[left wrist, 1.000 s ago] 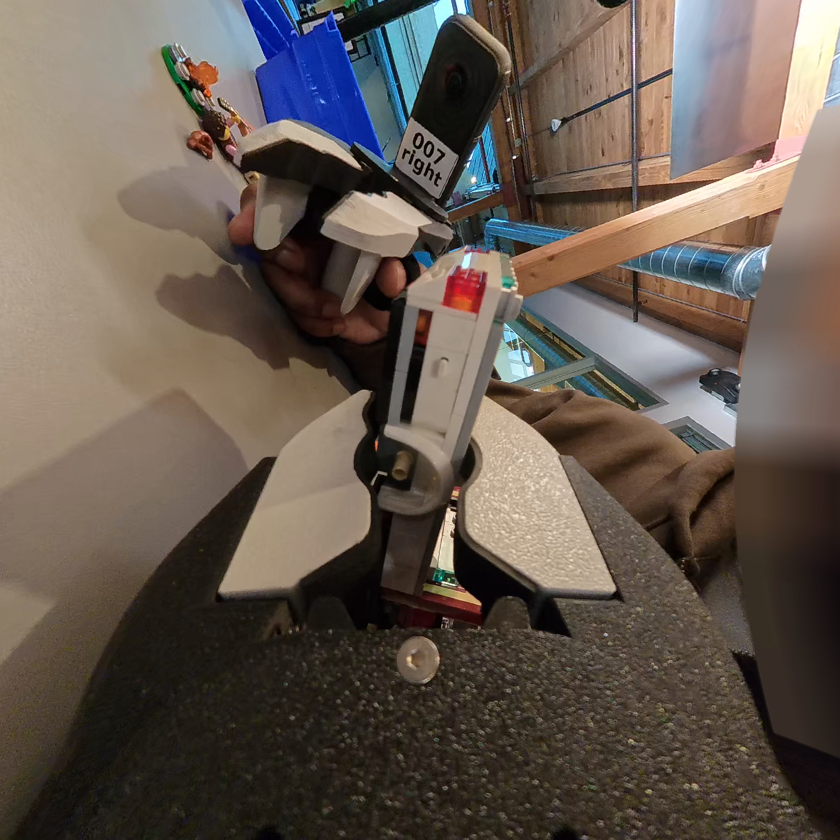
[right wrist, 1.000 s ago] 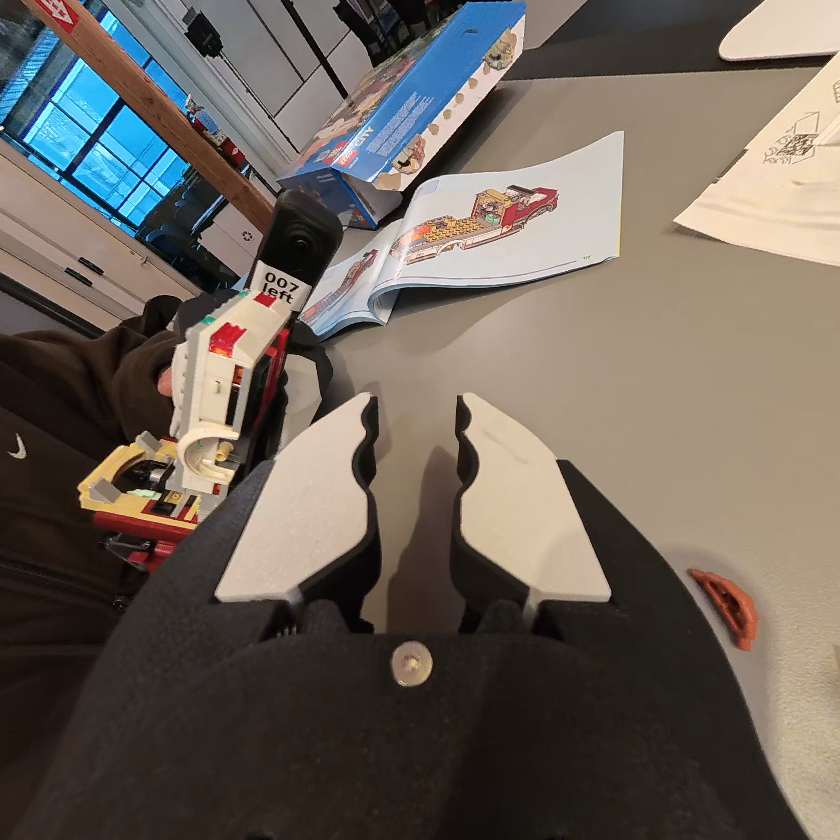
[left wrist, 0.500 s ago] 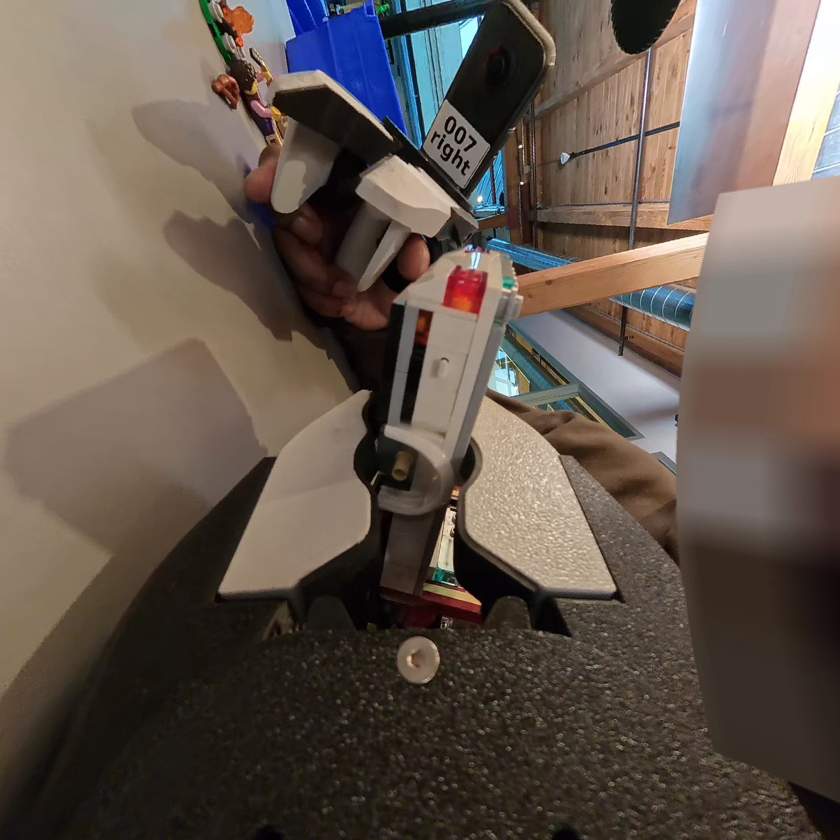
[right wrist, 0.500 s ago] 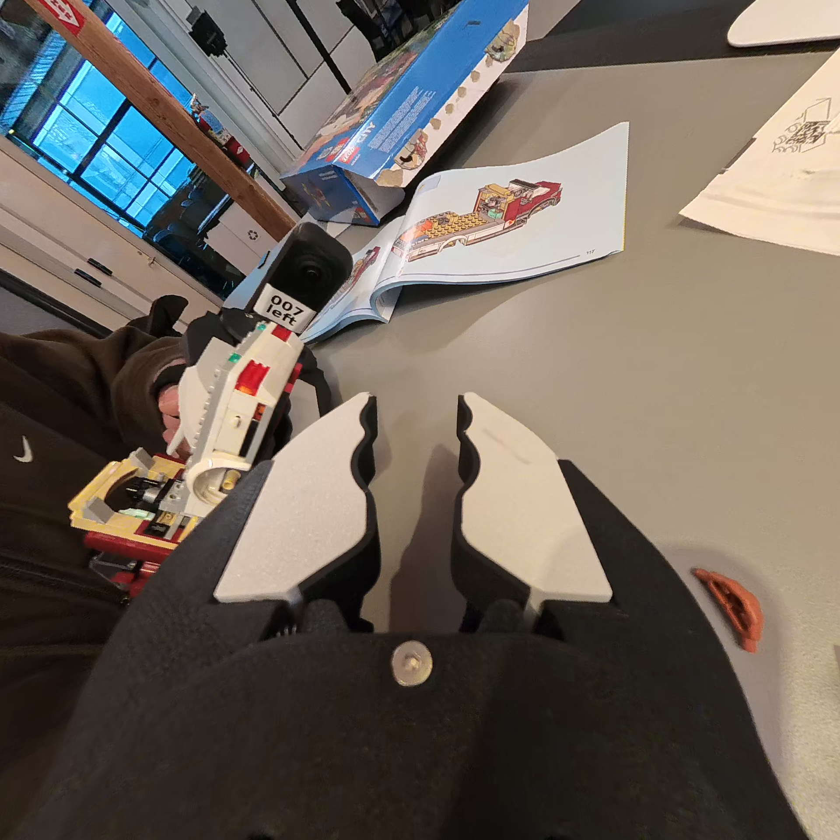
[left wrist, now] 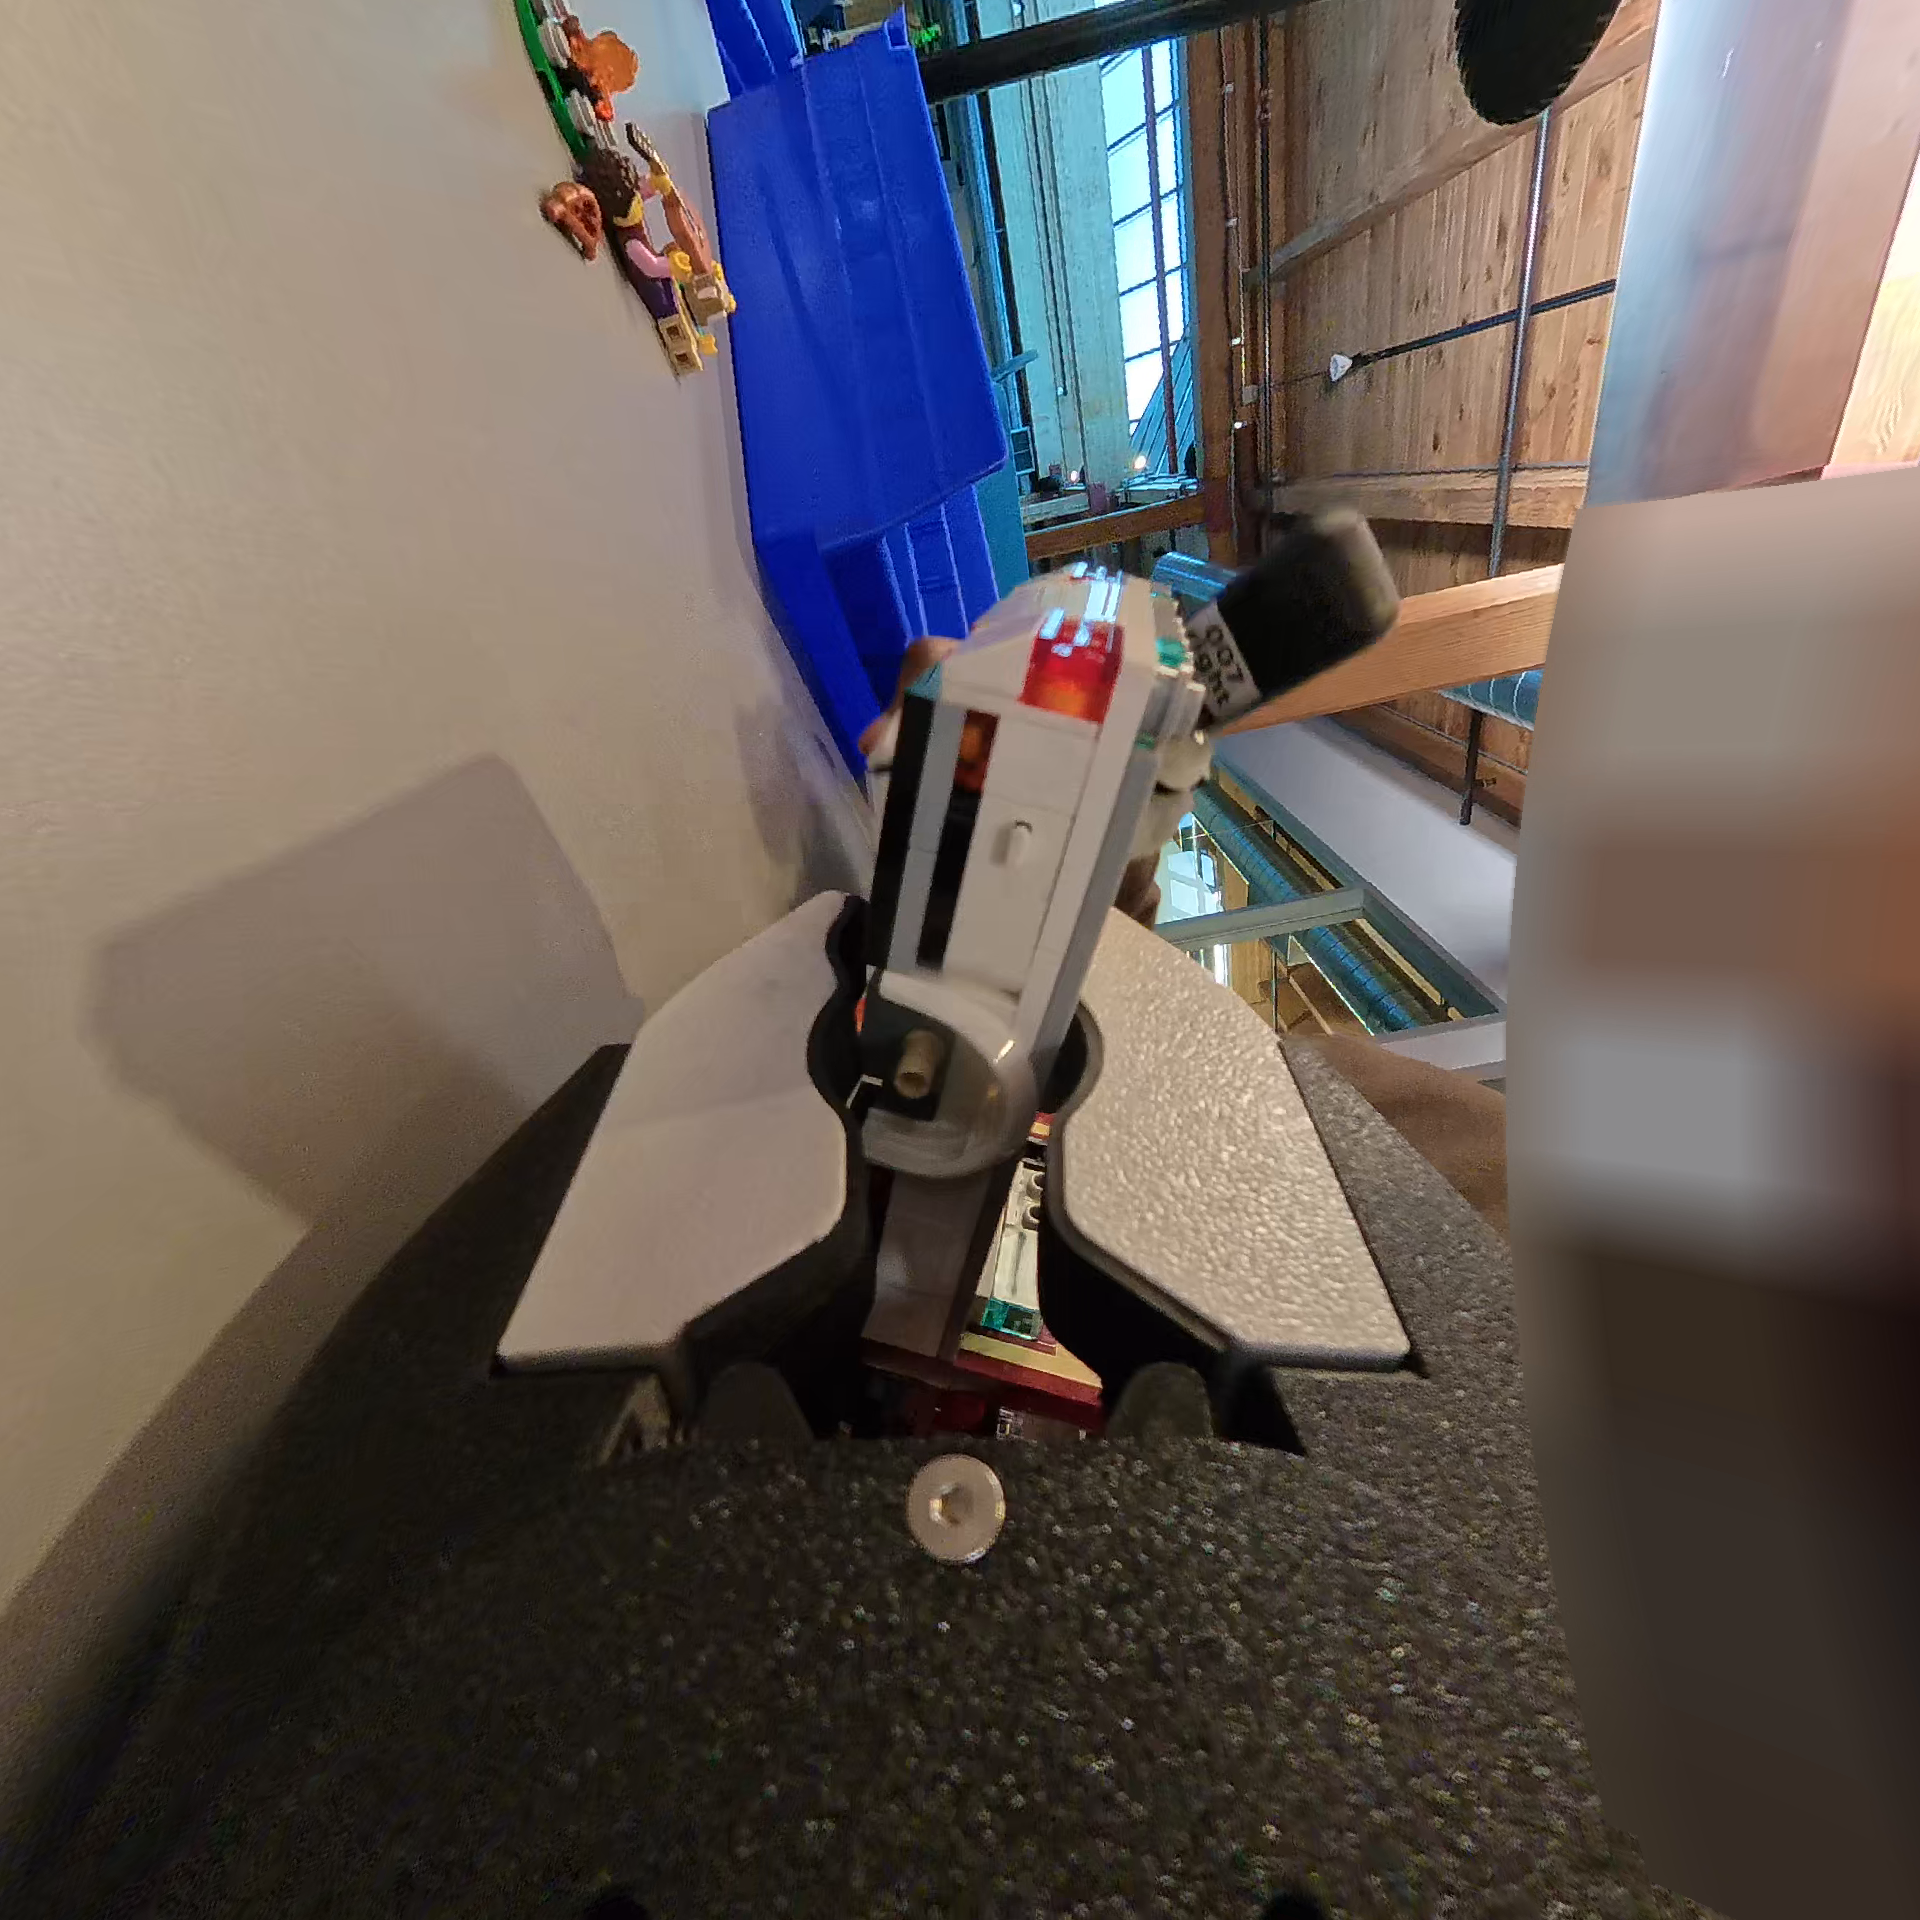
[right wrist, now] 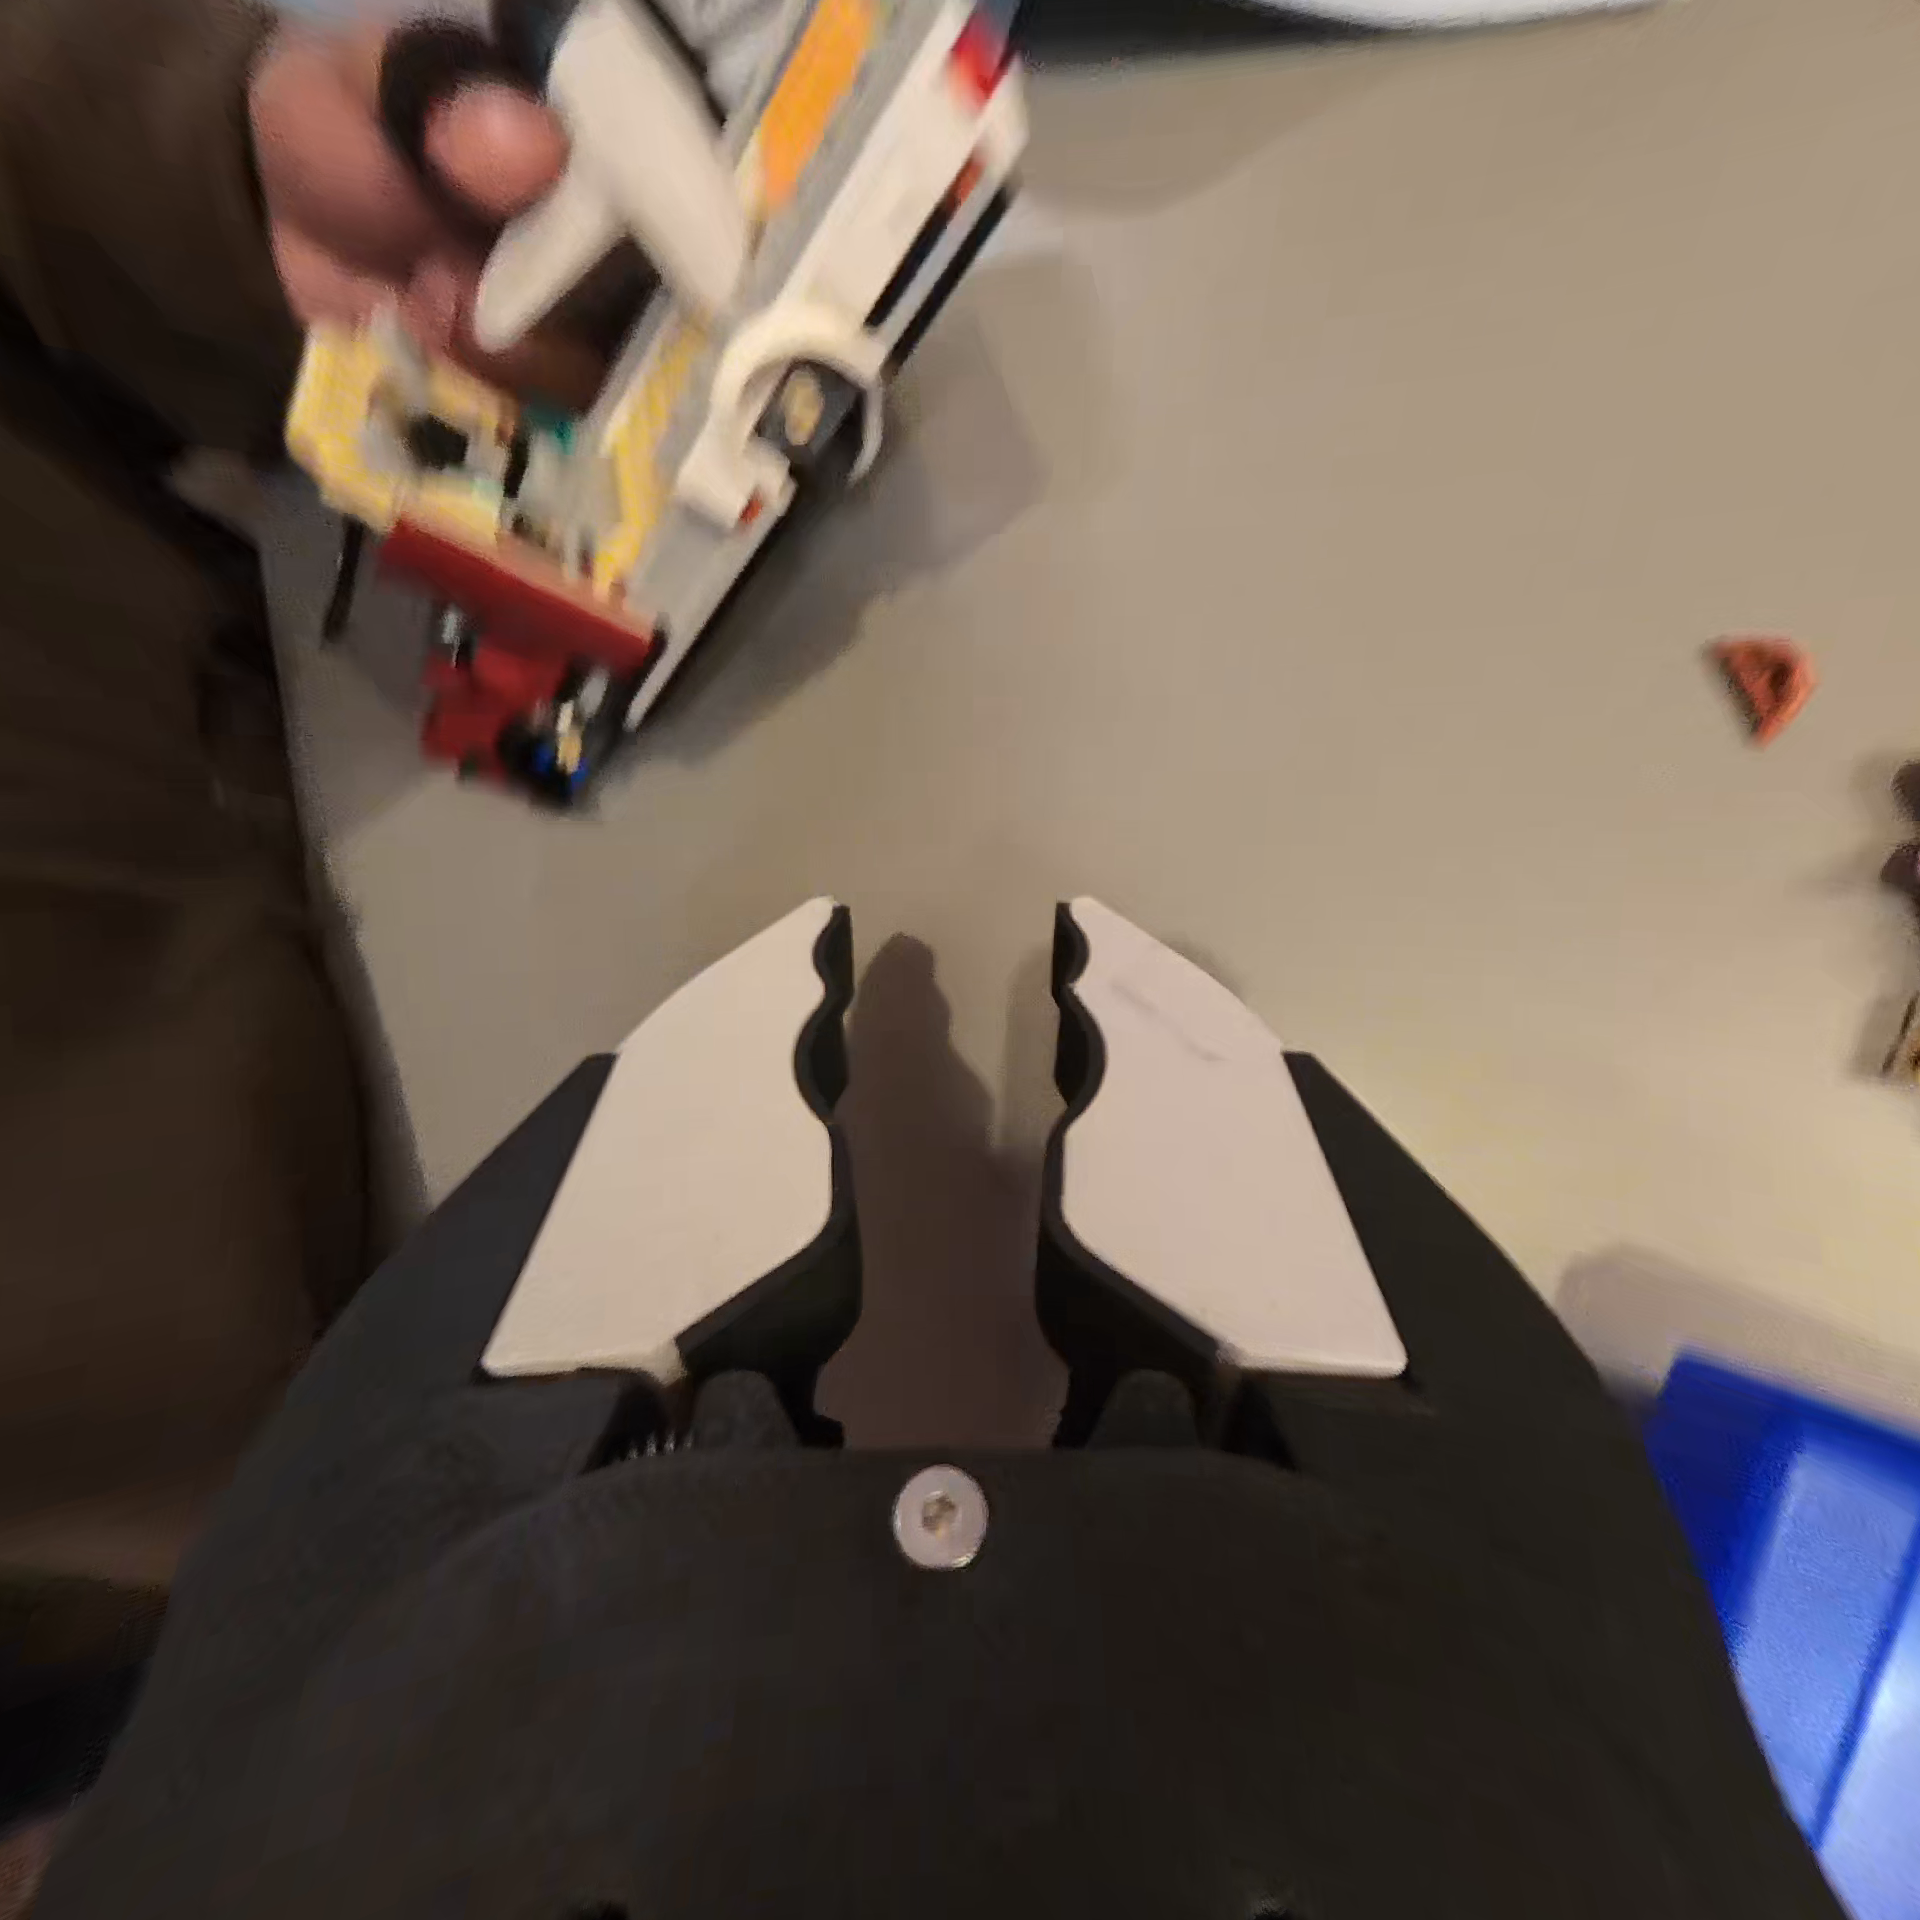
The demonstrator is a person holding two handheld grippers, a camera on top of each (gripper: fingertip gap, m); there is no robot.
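My left gripper (left wrist: 961,935) is shut on a brick-built vehicle model (left wrist: 997,831) of white, grey and red parts, and its pads press on the model's rounded wheel arch. The model stands up out of the jaws, held off the grey table (left wrist: 260,520). In the right wrist view the same model (right wrist: 790,312) shows at the upper left, blurred, with a left finger (right wrist: 634,177) and a hand (right wrist: 416,156) beside it. My right gripper (right wrist: 951,914) is open and empty above the bare table (right wrist: 1351,520). In the left wrist view only its black camera (left wrist: 1299,623) shows behind the model.
A blue bin (left wrist: 852,312) stands on the table with a minifigure (left wrist: 655,249), an orange-brown piece (left wrist: 577,213) and a green plate (left wrist: 551,83) near it. The right wrist view shows the orange-brown piece (right wrist: 1766,681), the blue bin (right wrist: 1787,1558) and a brown sleeve (right wrist: 125,727). About 10 cm separates my left fingertips from my right.
My right gripper has swung from looking across the table at the booklet to looking down at the table, and its jaws stand a little wider. My left gripper keeps its hold on the model.
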